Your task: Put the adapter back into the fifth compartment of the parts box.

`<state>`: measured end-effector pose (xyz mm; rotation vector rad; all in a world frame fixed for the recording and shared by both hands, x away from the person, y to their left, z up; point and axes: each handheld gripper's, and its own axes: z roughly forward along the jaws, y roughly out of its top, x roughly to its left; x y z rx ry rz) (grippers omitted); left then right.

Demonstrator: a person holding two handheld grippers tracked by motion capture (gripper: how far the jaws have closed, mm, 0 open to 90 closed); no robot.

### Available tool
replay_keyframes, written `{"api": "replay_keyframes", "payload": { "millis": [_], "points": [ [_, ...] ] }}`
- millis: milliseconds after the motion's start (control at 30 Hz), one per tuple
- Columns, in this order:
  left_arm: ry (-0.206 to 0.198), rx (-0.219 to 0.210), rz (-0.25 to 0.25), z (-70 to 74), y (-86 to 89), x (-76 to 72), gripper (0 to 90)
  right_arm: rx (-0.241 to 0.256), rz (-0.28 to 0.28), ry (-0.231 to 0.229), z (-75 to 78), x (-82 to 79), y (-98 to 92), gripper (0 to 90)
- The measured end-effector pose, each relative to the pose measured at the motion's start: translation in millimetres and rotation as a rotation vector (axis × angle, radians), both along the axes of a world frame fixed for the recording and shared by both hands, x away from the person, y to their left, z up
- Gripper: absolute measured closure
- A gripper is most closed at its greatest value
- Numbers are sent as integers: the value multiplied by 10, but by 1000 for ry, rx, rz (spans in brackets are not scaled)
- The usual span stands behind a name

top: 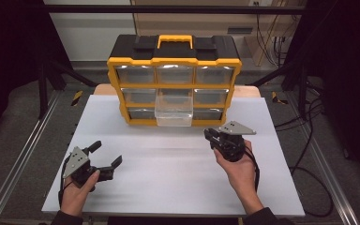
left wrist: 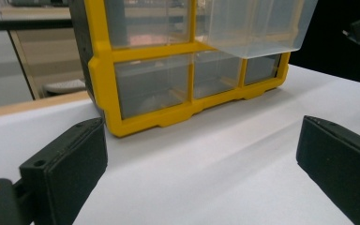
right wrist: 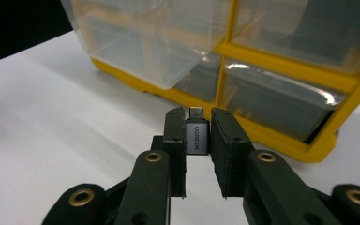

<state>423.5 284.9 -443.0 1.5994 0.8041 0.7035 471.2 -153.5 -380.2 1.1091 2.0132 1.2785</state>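
Note:
A yellow and black organiser (top: 174, 79) with clear drawers stands at the back of the white table. Its middle drawer (top: 174, 108) is pulled out and hangs forward; the same drawer (left wrist: 258, 26) (right wrist: 150, 37) shows up close in both gripper views. My right gripper (top: 209, 135) is just right of the drawer's front, shut on a small grey USB adapter (right wrist: 197, 136) marked UGREEN, its metal plug pointing toward the organiser (right wrist: 281, 70). My left gripper (top: 107, 154) rests at the front left of the table, jaws wide apart with nothing between them, facing the organiser (left wrist: 145, 79).
The white table top (top: 168, 168) lies bare between the two hands. Black frame posts and cables stand to the right of the table (top: 309, 117). A metal rail (top: 18, 159) runs along the left side.

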Motion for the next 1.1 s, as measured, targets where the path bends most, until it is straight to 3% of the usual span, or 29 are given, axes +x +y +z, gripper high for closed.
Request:
{"api": "replay_keyframes", "payload": {
  "millis": [100,333,533,833,1100],
  "points": [
    [5,2,12,-8,9,-17,21,8,-14,-19,164,24,-26,765],
    [2,6,6,-3,-17,-24,20,5,-9,-57,392,49,29,765],
    [11,1,-18,-3,-34,-23,19,16,-6,-65,516,122,53,765],
    [8,9,-17,-8,-39,-16,16,26,-1,-98,772,212,84,765],
    [8,12,-24,-8,-56,-21,15,20,1,-90,893,287,109,764]
  ]
}}
